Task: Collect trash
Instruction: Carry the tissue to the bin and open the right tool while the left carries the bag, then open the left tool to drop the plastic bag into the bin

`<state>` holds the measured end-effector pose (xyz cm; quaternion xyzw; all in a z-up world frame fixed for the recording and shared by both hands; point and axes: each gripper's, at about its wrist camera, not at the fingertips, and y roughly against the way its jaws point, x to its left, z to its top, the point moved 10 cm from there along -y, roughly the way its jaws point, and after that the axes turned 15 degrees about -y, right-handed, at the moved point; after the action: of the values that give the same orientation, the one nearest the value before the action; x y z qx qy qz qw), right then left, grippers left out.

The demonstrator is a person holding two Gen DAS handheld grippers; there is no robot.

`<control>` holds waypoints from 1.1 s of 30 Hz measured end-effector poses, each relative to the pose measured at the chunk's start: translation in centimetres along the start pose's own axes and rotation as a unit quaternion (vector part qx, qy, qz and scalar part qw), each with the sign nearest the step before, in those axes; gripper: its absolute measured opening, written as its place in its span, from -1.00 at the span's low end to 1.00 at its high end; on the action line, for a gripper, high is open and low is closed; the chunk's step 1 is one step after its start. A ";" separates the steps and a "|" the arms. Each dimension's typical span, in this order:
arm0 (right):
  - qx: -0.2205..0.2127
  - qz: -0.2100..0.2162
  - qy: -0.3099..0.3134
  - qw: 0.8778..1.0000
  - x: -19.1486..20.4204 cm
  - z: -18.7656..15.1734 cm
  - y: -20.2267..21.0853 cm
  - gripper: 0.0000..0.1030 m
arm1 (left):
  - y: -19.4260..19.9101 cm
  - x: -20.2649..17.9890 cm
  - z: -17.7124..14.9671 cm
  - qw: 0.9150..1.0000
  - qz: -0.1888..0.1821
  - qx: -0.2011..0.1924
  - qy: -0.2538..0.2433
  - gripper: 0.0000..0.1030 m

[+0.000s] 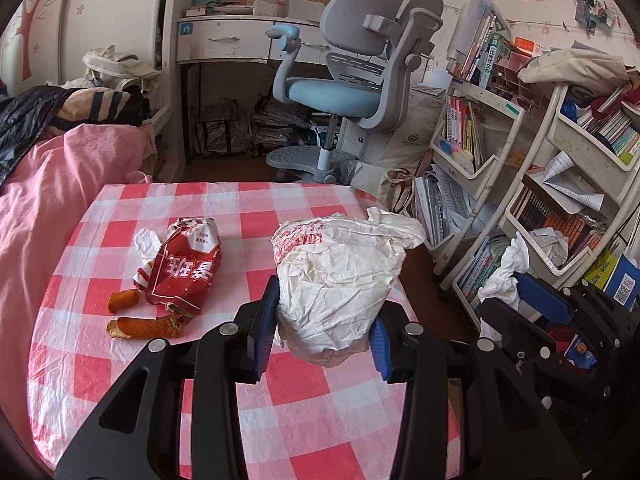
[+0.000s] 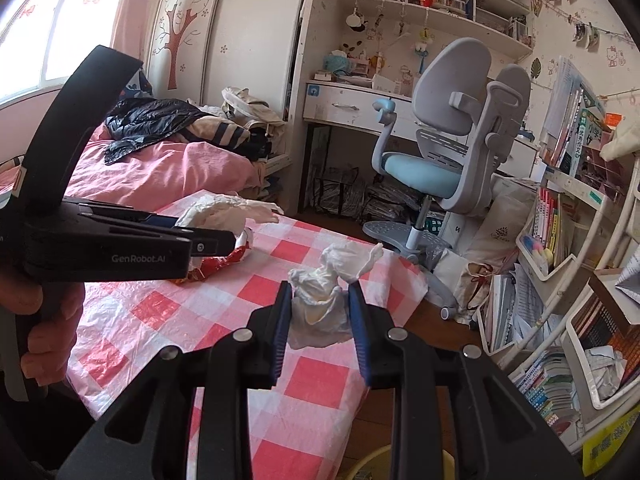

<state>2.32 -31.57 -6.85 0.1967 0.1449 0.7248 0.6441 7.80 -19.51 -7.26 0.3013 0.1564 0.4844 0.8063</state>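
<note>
Crumpled white paper fills both grippers: left gripper (image 1: 324,320) clamps a wrapper (image 1: 340,276), right gripper (image 2: 320,316) a tissue (image 2: 324,300), lifted for binning; packet (image 1: 184,268) waits at ten o'clock.

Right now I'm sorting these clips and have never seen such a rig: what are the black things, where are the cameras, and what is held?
No robot here: a person holds a two-finger clamp in each hand, with a camera on each looking along its fingers. The left wrist view shows the left gripper shut on a crumpled paper wrapper. The right wrist view shows the right gripper shut on a crumpled tissue. On the checked tablecloth lie a red snack bag and two orange peel pieces.
</note>
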 end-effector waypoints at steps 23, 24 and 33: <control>0.064 -0.067 -0.036 0.995 -8.1 -3.0 -0.5 -0.40 | -3.6 -9.4 1.9 0.998 -0.036 -0.002 -0.056 -0.25; 0.073 -0.072 -0.038 0.994 -8.9 -3.5 -0.6 -0.40 | -3.9 -10.1 1.9 0.997 -0.040 -0.002 -0.061 -0.25; 0.146 -0.108 -0.038 0.983 -14.6 -8.4 -0.4 -0.27 | -7.9 -17.7 1.0 0.992 -0.106 0.024 -0.060 -0.25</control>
<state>0.05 -45.64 -15.88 0.2994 0.2448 0.6140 0.6880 5.25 -38.07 -12.23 0.3310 0.1500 0.3730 0.8537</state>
